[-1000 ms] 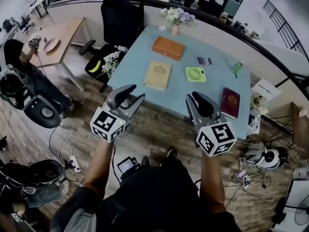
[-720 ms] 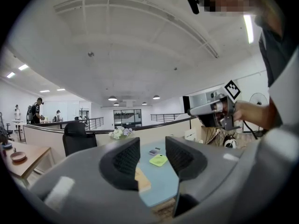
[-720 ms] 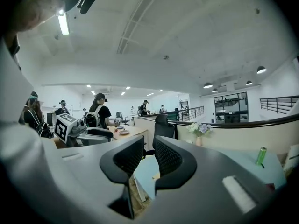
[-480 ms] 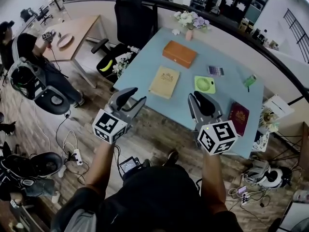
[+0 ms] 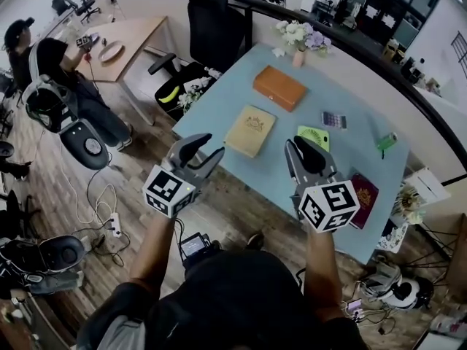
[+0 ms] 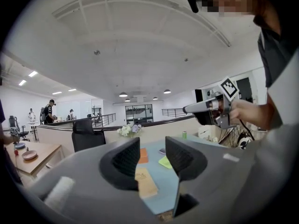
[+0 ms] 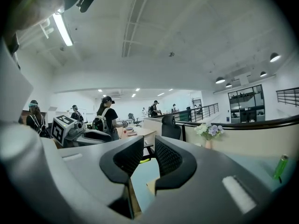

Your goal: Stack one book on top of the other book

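Head view: the person holds both grippers up over the near edge of the light blue tabletop [image 5: 226, 93]. The left gripper [image 5: 206, 146] and the right gripper [image 5: 305, 152] hold nothing. The tan book [image 5: 250, 130] lies flat on the tabletop, just past the left gripper. The dark red book [image 5: 364, 192] lies flat near the right edge, beside the right gripper's marker cube. The two books are well apart. An orange box [image 5: 279, 87] lies further back. A light green square thing [image 5: 319, 135] peeks out behind the right gripper. A vase of flowers [image 5: 299, 39] stands at the far edge.

Left gripper view: the jaws stand a little apart with a narrow gap, and nothing is between them. Through the gap you can see the tan book on the tabletop far below.

Right gripper view: these jaws also have only a narrow gap and are empty. The flowers show to the right, and the left gripper shows at the left.
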Demonstrator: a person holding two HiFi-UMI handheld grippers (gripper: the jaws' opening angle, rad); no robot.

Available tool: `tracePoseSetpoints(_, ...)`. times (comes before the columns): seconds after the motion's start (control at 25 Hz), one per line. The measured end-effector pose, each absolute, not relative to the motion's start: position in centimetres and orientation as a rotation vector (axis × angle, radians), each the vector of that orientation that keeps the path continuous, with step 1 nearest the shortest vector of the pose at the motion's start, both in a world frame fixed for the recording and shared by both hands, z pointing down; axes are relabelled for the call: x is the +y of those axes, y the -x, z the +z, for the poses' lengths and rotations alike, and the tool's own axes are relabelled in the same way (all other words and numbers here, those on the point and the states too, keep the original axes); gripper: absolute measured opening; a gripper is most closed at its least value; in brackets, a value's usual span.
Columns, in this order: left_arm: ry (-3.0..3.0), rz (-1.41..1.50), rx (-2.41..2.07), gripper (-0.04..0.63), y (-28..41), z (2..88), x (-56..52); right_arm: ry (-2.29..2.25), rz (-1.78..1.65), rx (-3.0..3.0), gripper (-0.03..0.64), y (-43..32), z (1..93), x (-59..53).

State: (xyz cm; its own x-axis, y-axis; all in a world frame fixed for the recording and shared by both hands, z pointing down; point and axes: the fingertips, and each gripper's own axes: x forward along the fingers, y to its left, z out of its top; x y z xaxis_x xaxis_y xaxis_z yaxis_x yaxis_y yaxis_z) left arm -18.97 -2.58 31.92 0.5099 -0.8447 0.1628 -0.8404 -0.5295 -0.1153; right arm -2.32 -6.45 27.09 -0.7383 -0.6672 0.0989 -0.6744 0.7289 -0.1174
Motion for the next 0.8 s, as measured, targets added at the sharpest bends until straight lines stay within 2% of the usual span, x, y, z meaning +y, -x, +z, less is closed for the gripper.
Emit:
tracePoseSetpoints(0.44, 2.693, -0.341, 1.58, 0.222, 16.6, 32.7, -4.2, -1.066, 0.263, -2.896, 0.072, 0.1, 27.9, -9.4)
tracePoseSetpoints(0.8, 2.765, -0.34, 1.496, 0.222, 17.6, 34.2, -8.0, -1.18, 0.276, -2.839, 0.072, 0.5, 28.9, -12.0)
